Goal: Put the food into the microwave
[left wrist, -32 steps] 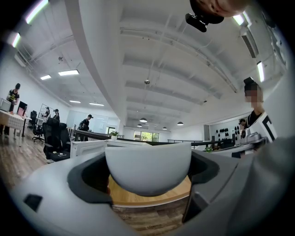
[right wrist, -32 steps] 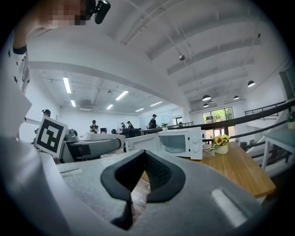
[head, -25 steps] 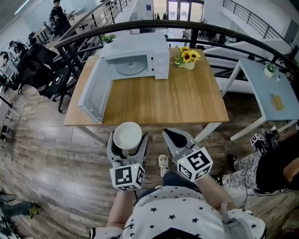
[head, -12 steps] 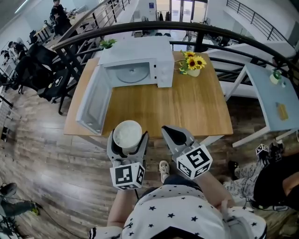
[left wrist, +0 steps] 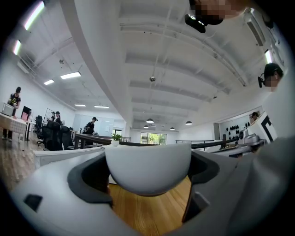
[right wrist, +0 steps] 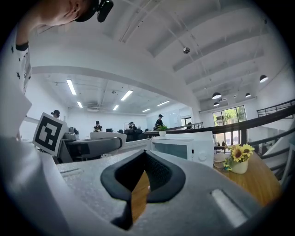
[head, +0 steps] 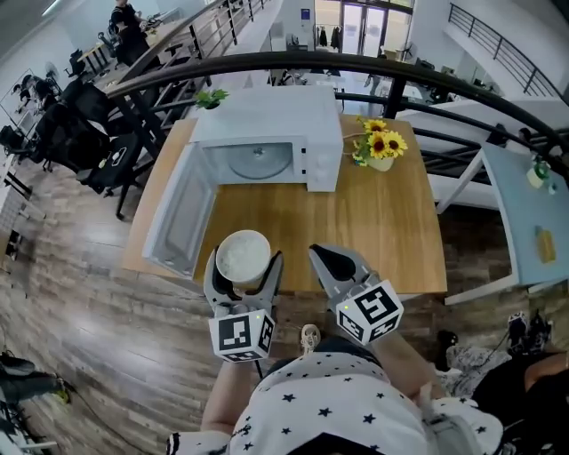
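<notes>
My left gripper (head: 243, 263) is shut on a white bowl (head: 243, 256) of pale food, held over the table's near edge. In the left gripper view the bowl (left wrist: 148, 167) fills the space between the jaws. My right gripper (head: 334, 264) is shut and holds nothing; in the right gripper view its dark pads (right wrist: 156, 173) meet. The white microwave (head: 269, 136) stands at the far left of the wooden table (head: 373, 222). Its door (head: 182, 213) hangs wide open toward me on the left, showing the glass turntable (head: 258, 162). The microwave (right wrist: 186, 147) also shows in the right gripper view.
A white vase of sunflowers (head: 380, 147) stands just right of the microwave, and a small potted plant (head: 208, 97) behind it. A black railing (head: 427, 75) curves behind the table. A light blue side table (head: 533, 213) is at the right. Chairs and people (head: 124, 22) sit far left.
The table and microwave have come nearer and slid lower in the head view. Both grippers keep their pose, and the bowl now hangs over the table's front edge.
</notes>
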The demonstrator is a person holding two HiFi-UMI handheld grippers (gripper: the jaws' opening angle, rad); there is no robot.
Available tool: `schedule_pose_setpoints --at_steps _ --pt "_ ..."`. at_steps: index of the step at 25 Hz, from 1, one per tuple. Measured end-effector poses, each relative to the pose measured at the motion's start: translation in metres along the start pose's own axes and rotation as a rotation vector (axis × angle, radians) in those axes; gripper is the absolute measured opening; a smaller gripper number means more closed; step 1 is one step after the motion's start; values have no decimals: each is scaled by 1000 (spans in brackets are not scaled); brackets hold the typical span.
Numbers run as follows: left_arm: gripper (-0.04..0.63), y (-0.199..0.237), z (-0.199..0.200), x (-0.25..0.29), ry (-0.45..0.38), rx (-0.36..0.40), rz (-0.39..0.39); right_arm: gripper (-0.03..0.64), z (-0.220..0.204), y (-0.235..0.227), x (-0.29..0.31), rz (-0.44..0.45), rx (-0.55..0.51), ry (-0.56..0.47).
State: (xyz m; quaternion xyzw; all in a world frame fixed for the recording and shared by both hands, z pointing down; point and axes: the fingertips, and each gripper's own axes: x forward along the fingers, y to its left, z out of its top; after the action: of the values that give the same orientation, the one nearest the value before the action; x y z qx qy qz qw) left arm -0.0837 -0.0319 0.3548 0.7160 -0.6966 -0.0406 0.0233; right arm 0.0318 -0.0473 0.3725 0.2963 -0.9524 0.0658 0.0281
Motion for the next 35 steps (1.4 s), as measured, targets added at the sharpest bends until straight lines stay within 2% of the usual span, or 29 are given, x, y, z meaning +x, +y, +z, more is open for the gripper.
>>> schedule_pose_setpoints --at_steps 11,18,35 --pt "489 18 -10 64 20 -9 41 5 0 -44 44 47 17 20" --pt "489 31 -22 92 50 1 36 5 -5 -50 70 65 25 47" --pt "489 74 -52 185 102 19 -53 5 -2 -91 143 -25 29 70"
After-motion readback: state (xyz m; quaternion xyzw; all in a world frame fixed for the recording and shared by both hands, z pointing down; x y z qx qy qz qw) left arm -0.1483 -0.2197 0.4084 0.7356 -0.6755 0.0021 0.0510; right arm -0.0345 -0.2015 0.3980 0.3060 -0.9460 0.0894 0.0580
